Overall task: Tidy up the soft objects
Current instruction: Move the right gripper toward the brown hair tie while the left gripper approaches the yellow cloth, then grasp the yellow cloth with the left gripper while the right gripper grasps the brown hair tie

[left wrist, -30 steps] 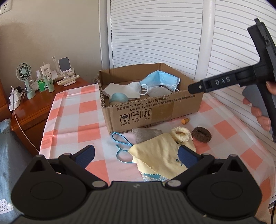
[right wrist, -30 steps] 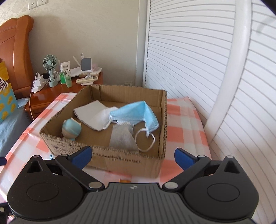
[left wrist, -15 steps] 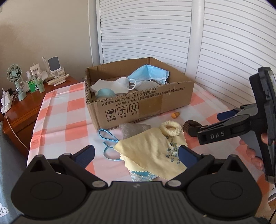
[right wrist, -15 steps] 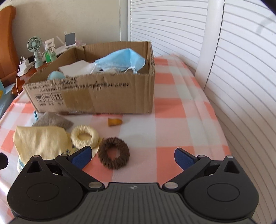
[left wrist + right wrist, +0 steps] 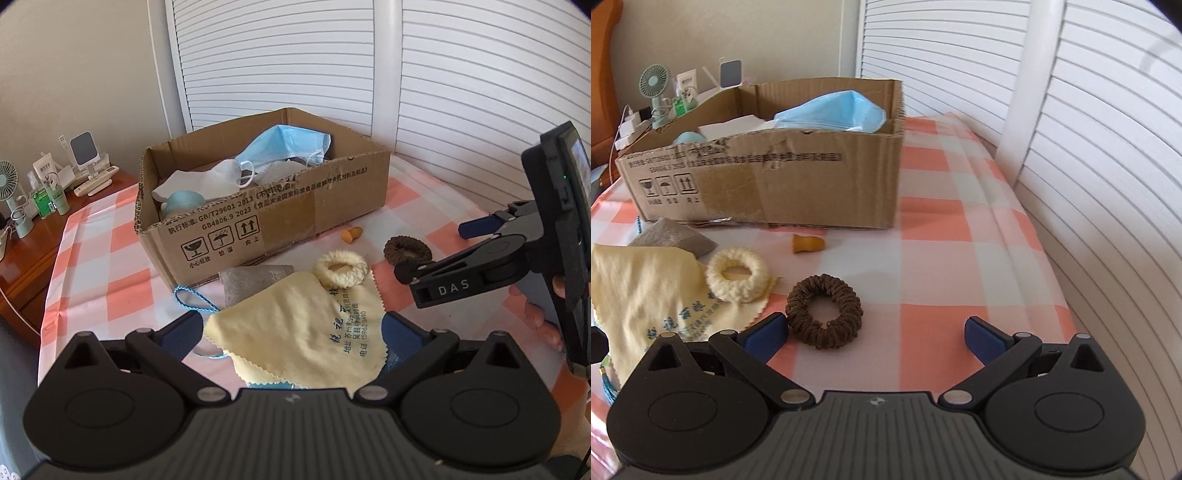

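Observation:
A cardboard box holds a blue face mask, white cloths and a pale blue round object. In front of it on the checked tablecloth lie a yellow cloth, a cream scrunchie, a brown scrunchie, a grey pouch, a blue cord and a small orange piece. My left gripper is open over the yellow cloth. My right gripper is open and low, its left fingertip beside the brown scrunchie.
A wooden bedside table at the left carries a small fan, bottles and a remote. White louvred doors stand behind and to the right of the table. The table's right edge runs close to the doors.
My right gripper has come down from above the box to the table beside the brown scrunchie. My left gripper has moved nearer the yellow cloth.

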`<state>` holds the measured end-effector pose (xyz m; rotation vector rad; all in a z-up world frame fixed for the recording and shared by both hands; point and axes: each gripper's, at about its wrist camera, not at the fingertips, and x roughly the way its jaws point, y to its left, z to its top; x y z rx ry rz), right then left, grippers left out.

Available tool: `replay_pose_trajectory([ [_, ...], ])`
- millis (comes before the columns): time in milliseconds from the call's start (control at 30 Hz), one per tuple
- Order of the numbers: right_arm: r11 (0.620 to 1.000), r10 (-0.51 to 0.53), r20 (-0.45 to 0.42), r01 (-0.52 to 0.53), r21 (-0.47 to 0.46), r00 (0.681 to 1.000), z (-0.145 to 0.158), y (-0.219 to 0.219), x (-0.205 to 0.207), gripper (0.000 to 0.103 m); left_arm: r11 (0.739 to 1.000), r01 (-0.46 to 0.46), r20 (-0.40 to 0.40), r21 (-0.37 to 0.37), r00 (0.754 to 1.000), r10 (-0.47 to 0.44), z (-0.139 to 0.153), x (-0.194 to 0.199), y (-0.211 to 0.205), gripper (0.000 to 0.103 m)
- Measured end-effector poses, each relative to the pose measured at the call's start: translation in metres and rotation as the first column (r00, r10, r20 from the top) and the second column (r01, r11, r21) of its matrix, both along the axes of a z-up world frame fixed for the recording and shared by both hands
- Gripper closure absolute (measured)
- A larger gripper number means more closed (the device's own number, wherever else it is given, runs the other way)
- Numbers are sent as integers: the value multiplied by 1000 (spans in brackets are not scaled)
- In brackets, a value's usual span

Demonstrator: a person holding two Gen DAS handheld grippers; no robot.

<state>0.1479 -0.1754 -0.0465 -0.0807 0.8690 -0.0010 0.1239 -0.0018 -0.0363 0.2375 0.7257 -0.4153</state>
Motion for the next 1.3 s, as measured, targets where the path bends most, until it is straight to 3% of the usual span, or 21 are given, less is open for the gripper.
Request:
replay_pose_trajectory([
  [300,1000,16,31,-17,20,999,-3,-9,-6,0,998,-8,-22,69,1000,9,-19,19,-19,1],
  [533,999,30,37,-31,26,999,-4,-11,-8,0,992,113,-50,54,993,-110,-22,7,-37,1],
  [733,999,41,43,-43,30,998,-4,-11,-9,0,981,106,52,165,992,-116,-18,9,-40,1],
  [800,999,41,45,-42,29,998,-4,-11,-9,0,978,99,52,183,993,-110,-17,17,-35,1],
  [967,999,39,51,-41,30,998,-4,-11,-11,0,982,141,-95,123,987,-130,-28,31,-27,1],
  [1300,999,40,54,-42,32,998,-5,-12,-11,0,969,236,-61,71,971,-232,-22,3,-40,1],
])
